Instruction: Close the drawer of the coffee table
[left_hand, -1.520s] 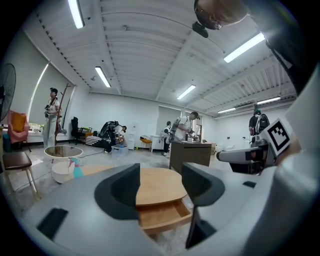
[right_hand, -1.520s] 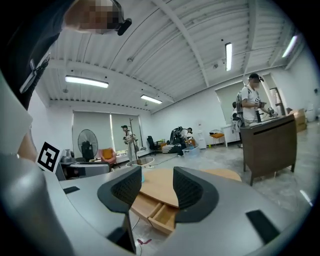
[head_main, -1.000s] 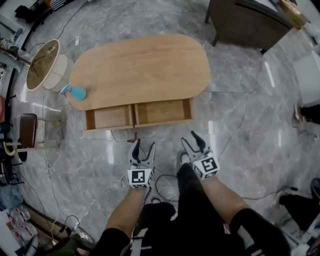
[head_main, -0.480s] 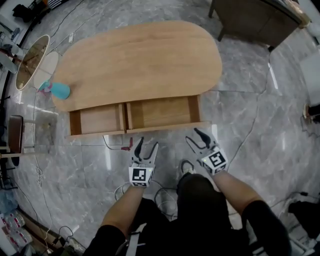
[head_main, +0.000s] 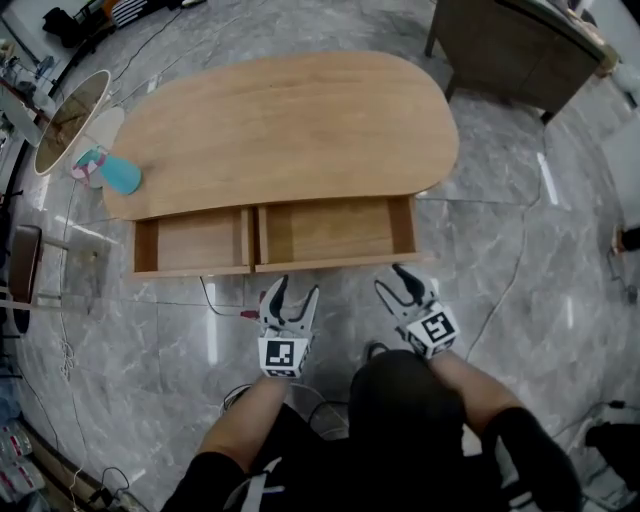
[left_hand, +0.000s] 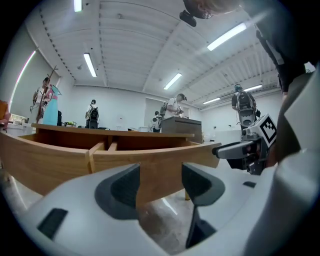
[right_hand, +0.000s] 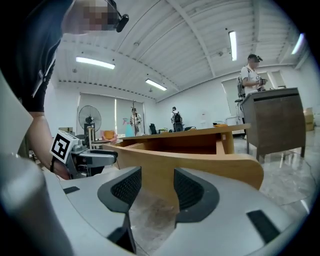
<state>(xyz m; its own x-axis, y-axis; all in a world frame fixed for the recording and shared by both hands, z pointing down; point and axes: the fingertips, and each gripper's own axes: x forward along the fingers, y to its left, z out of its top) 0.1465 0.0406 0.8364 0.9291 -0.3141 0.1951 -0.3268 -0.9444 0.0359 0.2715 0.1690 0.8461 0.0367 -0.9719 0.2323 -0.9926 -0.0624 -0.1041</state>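
Note:
The oval wooden coffee table (head_main: 290, 120) has its wide drawer (head_main: 275, 235) pulled out toward me, with two bare compartments split by a divider. Its front panel (head_main: 300, 265) runs just ahead of both grippers. My left gripper (head_main: 291, 292) is open, a little short of the panel near its middle. My right gripper (head_main: 393, 280) is also open, close to the panel's right end. In the left gripper view the drawer front (left_hand: 150, 165) fills the gap beyond the left gripper (left_hand: 160, 182). In the right gripper view the drawer front (right_hand: 200, 162) curves past the right gripper (right_hand: 157, 187). Neither holds anything.
A teal spray bottle (head_main: 118, 175) stands on the table's left end. A round side table (head_main: 65, 120) is at far left, a dark cabinet (head_main: 520, 45) at upper right. Cables (head_main: 225, 305) lie on the marble floor below the drawer. My knees are under the grippers.
Both grippers have come closer to the open drawer's front panel, and the table now fills more of the head view. The drawer stays pulled out.

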